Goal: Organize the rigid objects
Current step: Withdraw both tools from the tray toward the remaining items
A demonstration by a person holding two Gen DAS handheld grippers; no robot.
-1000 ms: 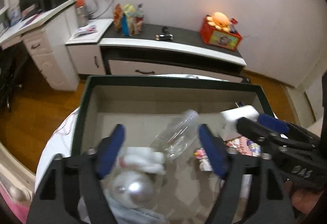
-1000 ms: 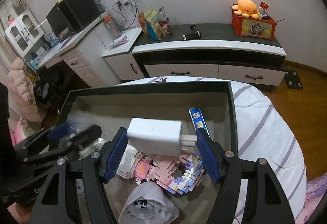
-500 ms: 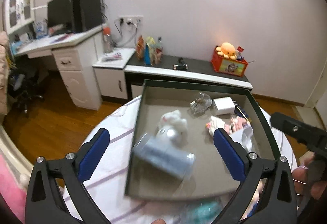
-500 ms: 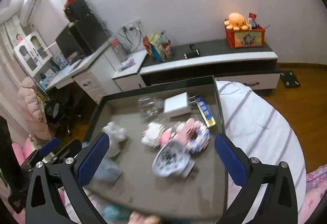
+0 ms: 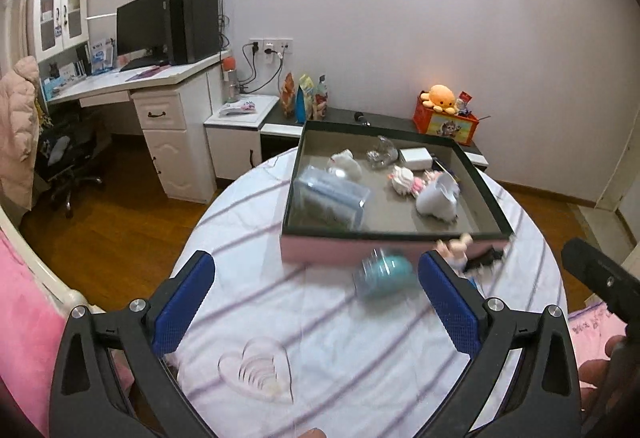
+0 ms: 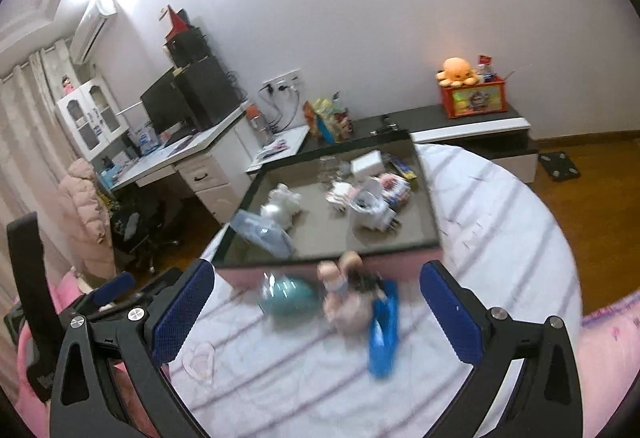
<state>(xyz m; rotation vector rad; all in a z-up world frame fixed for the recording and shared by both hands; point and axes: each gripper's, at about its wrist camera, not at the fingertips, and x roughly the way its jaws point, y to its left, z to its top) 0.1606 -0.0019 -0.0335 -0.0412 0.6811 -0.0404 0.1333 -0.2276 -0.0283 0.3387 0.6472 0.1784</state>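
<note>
A pink box with a dark rim [image 5: 392,250] [image 6: 320,260] stands on the round striped table. It holds a white charger block [image 5: 417,157] [image 6: 366,162], a clear bottle [image 5: 330,194], a white plush [image 5: 344,162] and other small items. In front of the box lie a teal clear ball [image 5: 382,274] [image 6: 286,294], a small doll [image 6: 352,302] [image 5: 456,248] and a blue object [image 6: 384,334]. My left gripper [image 5: 316,302] is open and empty, above the table short of the box. My right gripper [image 6: 316,310] is open and empty, over the doll and ball.
The table wears a white cloth with purple stripes [image 5: 320,358]. Behind it stand a low TV cabinet [image 6: 472,126] with an orange octopus toy box [image 5: 446,116], and a white desk [image 5: 132,86] with a monitor at the left. Pink bedding [image 5: 24,338] lies at the lower left.
Both grippers have pulled back and up from inside the box. The right gripper let go of the white charger block, which now lies in the box. Both now stand wide open.
</note>
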